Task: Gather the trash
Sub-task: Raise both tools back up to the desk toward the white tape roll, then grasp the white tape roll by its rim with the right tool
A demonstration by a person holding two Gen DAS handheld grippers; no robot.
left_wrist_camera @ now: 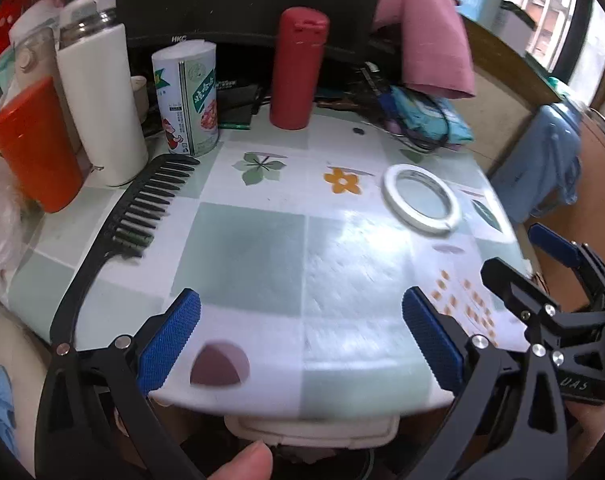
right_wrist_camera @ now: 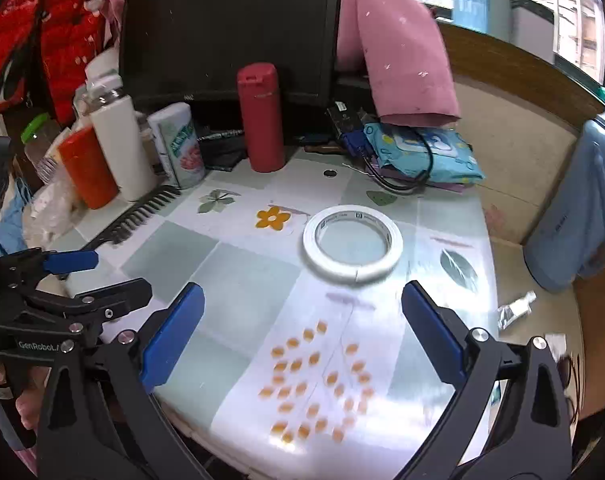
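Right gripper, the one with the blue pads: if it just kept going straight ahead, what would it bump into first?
Probably the white tape roll. It lies flat on the table, ahead of the open right gripper and about centred; depth is hard to judge.

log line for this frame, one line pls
task: collect trash | left gripper: open, empty, above near table edge | right gripper: open, empty | tape roll: flat on table, untouched
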